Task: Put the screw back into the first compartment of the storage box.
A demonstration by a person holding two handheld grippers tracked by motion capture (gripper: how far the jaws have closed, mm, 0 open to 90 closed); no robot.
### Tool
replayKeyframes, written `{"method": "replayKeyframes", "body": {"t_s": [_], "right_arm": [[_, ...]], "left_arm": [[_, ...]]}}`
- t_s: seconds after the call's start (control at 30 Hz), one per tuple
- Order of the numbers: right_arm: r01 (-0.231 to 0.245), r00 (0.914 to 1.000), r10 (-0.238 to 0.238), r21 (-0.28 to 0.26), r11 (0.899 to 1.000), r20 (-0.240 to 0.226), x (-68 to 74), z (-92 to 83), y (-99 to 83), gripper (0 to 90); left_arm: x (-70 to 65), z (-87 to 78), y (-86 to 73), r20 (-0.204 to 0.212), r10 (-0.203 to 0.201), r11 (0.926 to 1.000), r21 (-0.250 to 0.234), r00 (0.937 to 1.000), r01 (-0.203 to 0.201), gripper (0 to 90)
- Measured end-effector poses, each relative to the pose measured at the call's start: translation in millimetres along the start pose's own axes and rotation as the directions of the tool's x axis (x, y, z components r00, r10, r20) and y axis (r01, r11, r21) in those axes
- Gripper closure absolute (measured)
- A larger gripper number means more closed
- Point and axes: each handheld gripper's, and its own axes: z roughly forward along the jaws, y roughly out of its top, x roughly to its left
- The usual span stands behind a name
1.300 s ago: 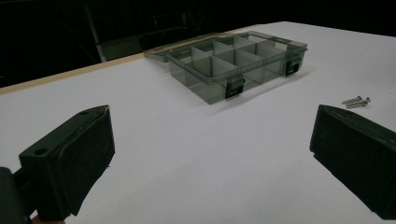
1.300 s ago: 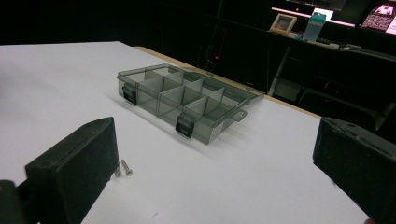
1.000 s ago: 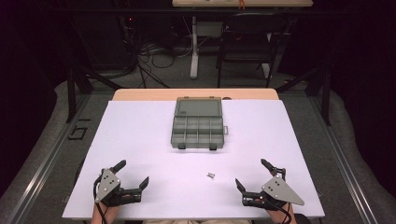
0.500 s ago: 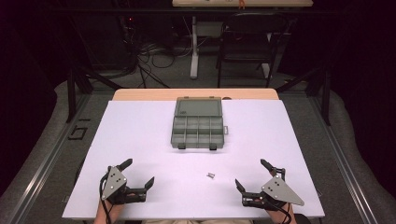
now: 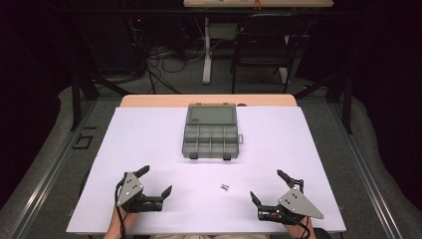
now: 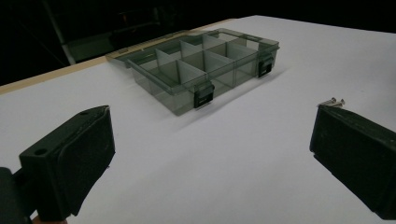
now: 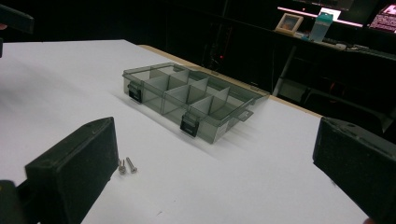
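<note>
Centrally, two screws (image 5: pixel 225 187) between wide-open, empty left hand-held gripper (image 5: pixel 155 181) and right hand-held gripper (image 5: pixel 268 186).

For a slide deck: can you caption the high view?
Open left gripper and right gripper rest on white table, flanking two screws before an open organizer box.

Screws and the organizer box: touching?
Apart. In the high view the two screws lie on bare white table, clearly nearer the person than the organizer box.
</note>
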Motion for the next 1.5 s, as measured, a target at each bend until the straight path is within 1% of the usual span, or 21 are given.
{"method": "replayKeyframes", "body": {"t_s": [0.1,0.13,0.2,0.33,0.4,0.6,0.67,0.7,0.83,0.87,0.9,1.0,1.03,1.07,1.1,1.13,1.17,1.2,1.3,1.33,1.5], "right_arm": [[0.001,1.0000,-0.001,-0.001,1.000,-0.003,0.2,0.0,0.0,0.0],[0.002,1.0000,-0.002,0.002,1.000,-0.002,0.2,-0.1,0.0,0.0],[0.002,1.0000,-0.002,0.002,1.000,-0.003,0.1,0.0,0.0,0.0],[0.002,1.0000,-0.002,0.001,1.000,-0.004,0.0,0.2,-0.1,0.0],[0.003,1.0000,-0.002,0.001,1.000,-0.005,0.0,0.2,0.0,0.0],[0.002,1.0000,-0.002,0.001,1.000,-0.007,0.1,0.0,-0.1,0.0],[0.003,0.9999,-0.003,0.003,1.000,-0.011,0.1,0.0,-0.1,0.0],[0.004,0.9999,-0.004,0.003,1.000,-0.012,0.1,-0.1,-0.1,0.0],[0.004,0.9999,-0.004,0.003,1.000,-0.012,0.1,0.1,-0.2,0.0],[0.004,0.9999,-0.004,0.004,1.000,-0.012,0.1,0.1,-0.2,0.0],[0.003,0.9999,-0.003,0.003,1.000,-0.011,0.0,0.1,-0.2,0.0],[0.003,0.9999,-0.003,0.003,1.000,-0.011,-0.1,-0.2,-0.2,0.0],[0.003,0.9999,-0.003,0.003,1.000,-0.012,-0.1,-0.2,-0.2,0.0],[0.003,0.9999,-0.003,0.003,1.000,-0.012,0.0,-0.3,-0.2,0.0],[0.003,0.9999,-0.003,0.001,1.000,-0.012,0.1,-0.3,-0.1,0.0],[0.002,0.9999,-0.002,0.002,1.000,-0.012,0.1,-0.3,-0.2,0.0],[0.002,0.9999,-0.001,0.002,1.000,-0.013,0.0,-0.3,-0.2,0.0],[0.001,0.9999,-0.001,0.002,1.000,-0.014,0.0,-0.3,-0.2,0.0],[0.000,0.9999,0.000,0.002,1.000,-0.014,-0.4,-0.5,-0.3,0.0],[0.001,0.9999,0.000,0.003,1.000,-0.014,-0.6,-0.5,-0.4,0.0],[0.000,0.9999,0.000,0.004,1.000,-0.015,-0.6,-0.4,-0.5,0.0]], "left_arm": [[-1.4,4.3,1.8,0.018,-0.003,1.0000,-0.009,0.9998,0.003,0.0],[-3.2,9.0,2.8,0.030,-0.003,1.0000,-0.006,0.9996,0.003,0.0],[-3.6,10.7,3.1,0.034,0.001,1.0000,-0.004,0.9994,-0.001,0.0],[-6.5,21.2,5.1,0.056,0.004,1.0000,-0.003,0.9984,-0.004,0.0],[-8.2,27.9,6.1,0.072,0.007,0.9999,0.013,0.9974,-0.008,0.0],[-12.6,44.1,7.7,0.103,0.017,0.9994,0.027,0.9945,-0.020,0.0],[-14.8,49.9,7.6,0.107,0.009,0.9998,0.017,0.9942,-0.011,0.0],[-14.9,52.0,8.1,0.118,0.013,0.9997,0.020,0.9930,-0.015,0.0],[-17.2,60.6,11.1,0.141,0.003,0.9999,0.010,0.9901,-0.005,0.0],[-18.4,62.7,11.8,0.133,0.000,1.0000,0.007,0.9911,-0.001,0.0],[-18.4,65.1,12.4,0.153,0.000,1.0000,0.008,0.9882,-0.001,0.0],[-21.2,72.4,13.8,0.170,0.004,0.9998,0.019,0.9854,-0.008,0.0],[-21.8,74.8,14.4,0.184,0.006,0.9996,0.028,0.9829,-0.011,0.0],[-23.2,76.9,15.1,0.176,0.008,0.9993,0.034,0.9844,-0.014,0.0],[-23.5,79.4,15.8,0.194,0.009,0.9993,0.034,0.9809,-0.016,0.0],[-24.0,81.5,16.7,0.203,0.012,0.9991,0.038,0.9791,-0.020,0.0],[-25.0,83.7,17.6,0.203,0.013,0.9989,0.040,0.9791,-0.022,0.0],[-25.2,85.6,18.6,0.213,0.016,0.9988,0.042,0.9769,-0.025,0.0],[-26.6,90.8,20.9,0.227,0.023,0.9982,0.050,0.9736,-0.035,0.0],[-27.7,92.4,21.5,0.224,0.022,0.9979,0.054,0.9745,-0.035,0.0],[-29.1,99.1,28.4,0.262,0.037,0.9948,0.081,0.9645,-0.060,0.0]]}}
